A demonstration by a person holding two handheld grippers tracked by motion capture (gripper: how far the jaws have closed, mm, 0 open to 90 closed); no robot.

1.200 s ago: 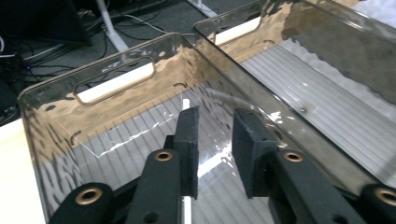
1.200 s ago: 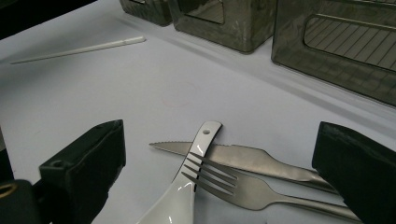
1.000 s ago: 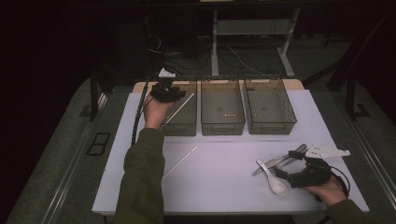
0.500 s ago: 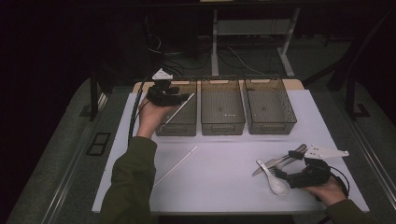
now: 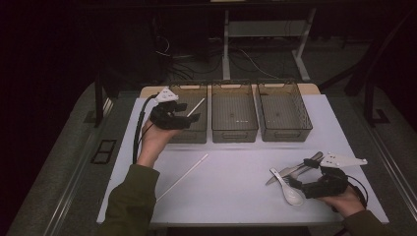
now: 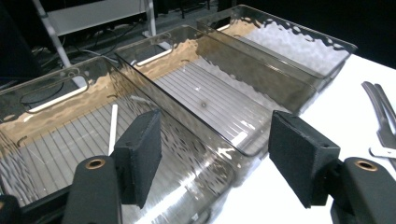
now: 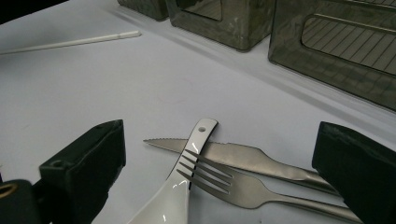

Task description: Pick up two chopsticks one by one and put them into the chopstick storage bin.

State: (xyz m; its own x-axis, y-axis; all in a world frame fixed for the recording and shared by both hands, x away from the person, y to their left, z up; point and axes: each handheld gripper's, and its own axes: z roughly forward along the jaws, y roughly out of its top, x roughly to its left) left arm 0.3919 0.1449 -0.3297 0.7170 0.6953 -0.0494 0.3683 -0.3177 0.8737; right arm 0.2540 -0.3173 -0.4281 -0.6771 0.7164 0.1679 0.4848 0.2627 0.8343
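Three bins (image 5: pixel 234 129) in a row behind, chopstick (image 5: pixel 195 107) in the left bin (image 5: pixel 189 133), cutlery (image 5: pixel 290 172) front right

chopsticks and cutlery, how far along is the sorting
Done: one chopstick lies in the left bin. In hand: nothing; the left tongs have just been opening, empty. Left: the second chopstick on the table, plus spoon, knife and fork before the open right tongs.

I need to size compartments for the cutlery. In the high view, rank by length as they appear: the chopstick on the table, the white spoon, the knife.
1. chopstick on the table, clearly the longest.
2. knife, though the fork and the right gripper cover part of it.
3. white spoon, the shortest.
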